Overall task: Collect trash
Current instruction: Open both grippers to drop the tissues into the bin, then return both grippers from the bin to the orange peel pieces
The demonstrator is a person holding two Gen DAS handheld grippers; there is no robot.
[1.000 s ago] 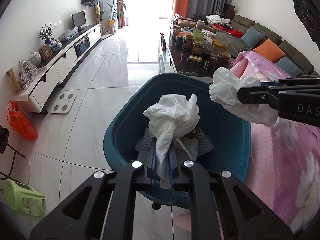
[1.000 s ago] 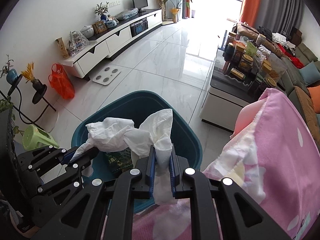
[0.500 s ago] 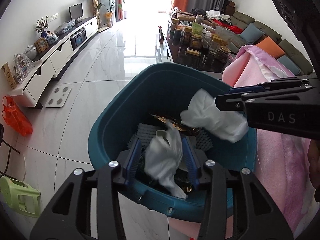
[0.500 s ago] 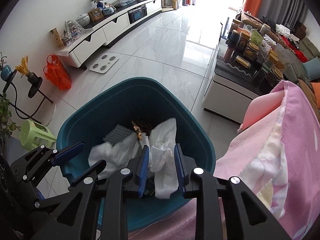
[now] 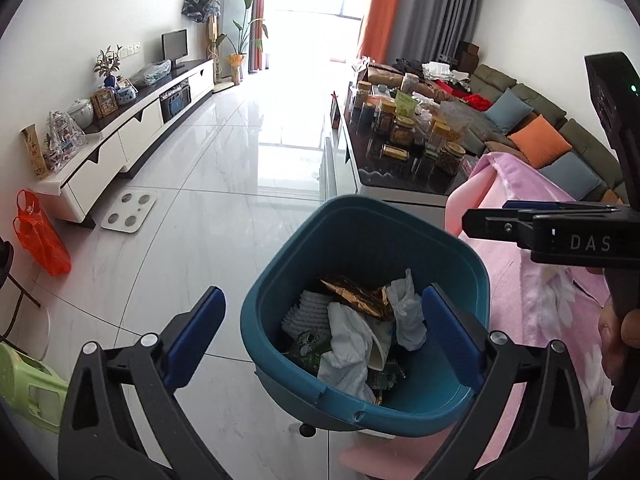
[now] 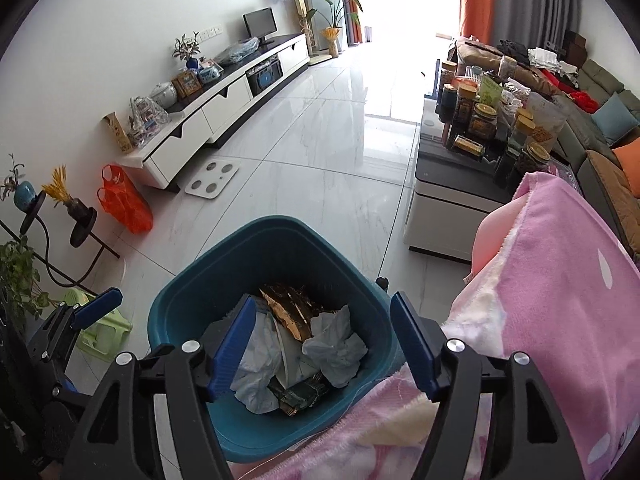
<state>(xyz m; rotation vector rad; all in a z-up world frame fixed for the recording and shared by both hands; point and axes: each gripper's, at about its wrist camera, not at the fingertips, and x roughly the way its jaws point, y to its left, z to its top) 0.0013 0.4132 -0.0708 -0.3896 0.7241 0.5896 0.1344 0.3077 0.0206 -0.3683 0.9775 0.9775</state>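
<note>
I have both grippers over the teal bin (image 5: 280, 284). The left gripper (image 5: 324, 332) and the right gripper (image 6: 324, 348) have just been opening; their jaws stand apart with nothing between them. Two white tissues (image 6: 336, 346) lie in the bin among wrappers. A pink blanket (image 6: 560, 280) touches its right rim; a loaded table (image 5: 400, 176) stands beyond.

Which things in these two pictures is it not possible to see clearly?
- Bottom of the teal bin: hidden under the white tissues and gold wrapper, both views.
- Green stool: cut off by the left view's edge.
- Jar labels on the coffee table: too small, both views.
</note>
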